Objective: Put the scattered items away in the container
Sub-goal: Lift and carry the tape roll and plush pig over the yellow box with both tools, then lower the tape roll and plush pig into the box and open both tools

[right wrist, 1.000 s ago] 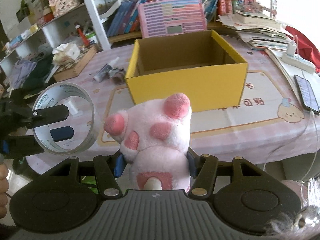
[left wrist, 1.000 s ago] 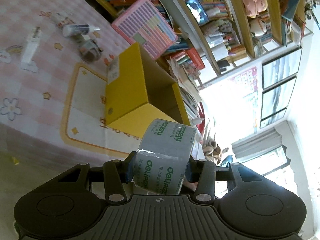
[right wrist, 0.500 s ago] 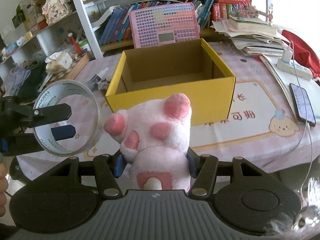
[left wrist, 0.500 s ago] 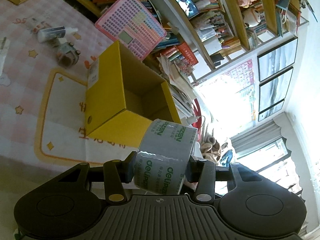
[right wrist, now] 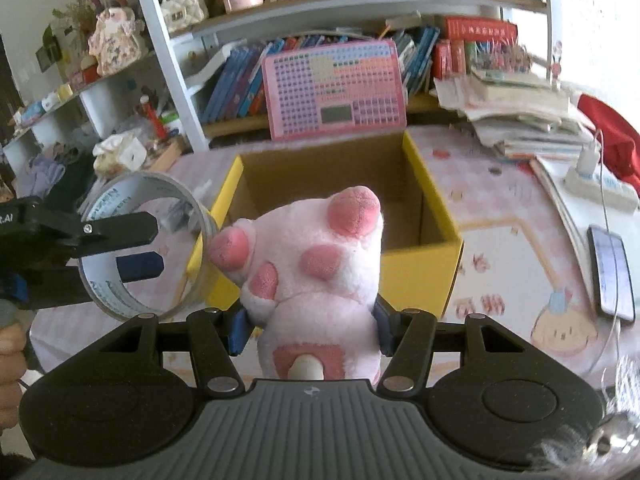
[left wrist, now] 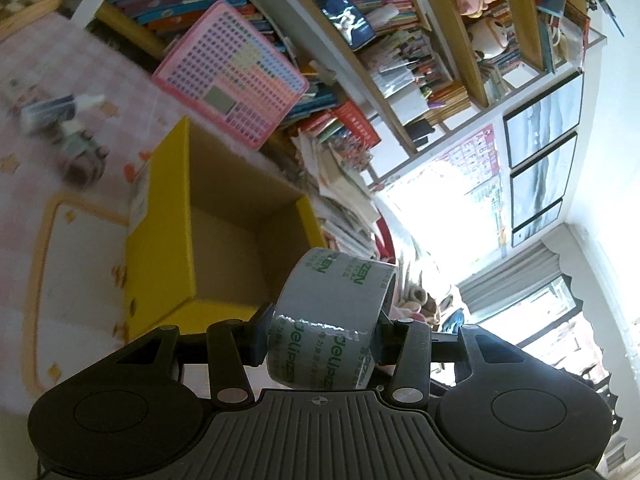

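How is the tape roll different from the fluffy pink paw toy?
The tape roll is a hard grey ring with green letters and a hole through it; the pink paw toy is soft, fuzzy and solid, with darker pink pads. The left gripper holds the tape; the right gripper holds the paw. Both are clamped in the air, near the yellow box, not yet inside.

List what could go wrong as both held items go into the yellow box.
1. The tape roll in the left tool sits close beside the plush paw in the right tool, so they could bump above the yellow box.
2. The roll hangs near the box's rim, so it could catch it or drop outside.
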Demonstrator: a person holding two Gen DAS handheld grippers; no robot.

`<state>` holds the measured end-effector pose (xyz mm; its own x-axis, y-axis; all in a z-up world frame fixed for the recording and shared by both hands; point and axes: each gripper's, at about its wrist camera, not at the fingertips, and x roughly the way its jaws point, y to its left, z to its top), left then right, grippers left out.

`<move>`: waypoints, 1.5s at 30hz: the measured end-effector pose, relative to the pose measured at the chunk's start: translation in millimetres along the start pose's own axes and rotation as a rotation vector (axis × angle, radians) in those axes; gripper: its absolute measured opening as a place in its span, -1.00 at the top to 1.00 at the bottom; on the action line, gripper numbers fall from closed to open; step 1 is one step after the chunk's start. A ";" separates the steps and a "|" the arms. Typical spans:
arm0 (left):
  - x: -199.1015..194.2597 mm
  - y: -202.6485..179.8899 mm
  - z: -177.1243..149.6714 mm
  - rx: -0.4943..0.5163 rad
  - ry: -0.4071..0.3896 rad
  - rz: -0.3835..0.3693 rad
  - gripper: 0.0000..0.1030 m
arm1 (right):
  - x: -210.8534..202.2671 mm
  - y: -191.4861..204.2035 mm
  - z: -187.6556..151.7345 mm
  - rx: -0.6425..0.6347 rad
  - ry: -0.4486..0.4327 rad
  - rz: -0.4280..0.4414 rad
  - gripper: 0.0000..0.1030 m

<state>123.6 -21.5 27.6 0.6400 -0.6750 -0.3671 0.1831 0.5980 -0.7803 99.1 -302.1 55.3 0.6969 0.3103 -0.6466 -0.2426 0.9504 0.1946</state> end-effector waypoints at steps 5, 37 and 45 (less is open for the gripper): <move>19.4 -7.1 16.7 0.034 -0.030 0.009 0.13 | 14.4 -12.6 29.9 -0.031 -0.027 0.014 -0.08; 163.0 -1.1 63.3 0.398 0.031 0.585 0.12 | 214.8 -33.1 88.9 -0.609 0.252 0.047 -0.21; 185.1 -8.9 46.7 0.538 0.080 0.669 0.04 | 219.3 -24.7 83.9 -0.682 0.292 0.093 -0.44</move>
<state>275.3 -131.6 -9.7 0.6891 -0.1243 -0.7139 0.1283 0.9905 -0.0486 314.5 -255.8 -29.4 0.4685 0.2801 -0.8379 -0.7228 0.6668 -0.1812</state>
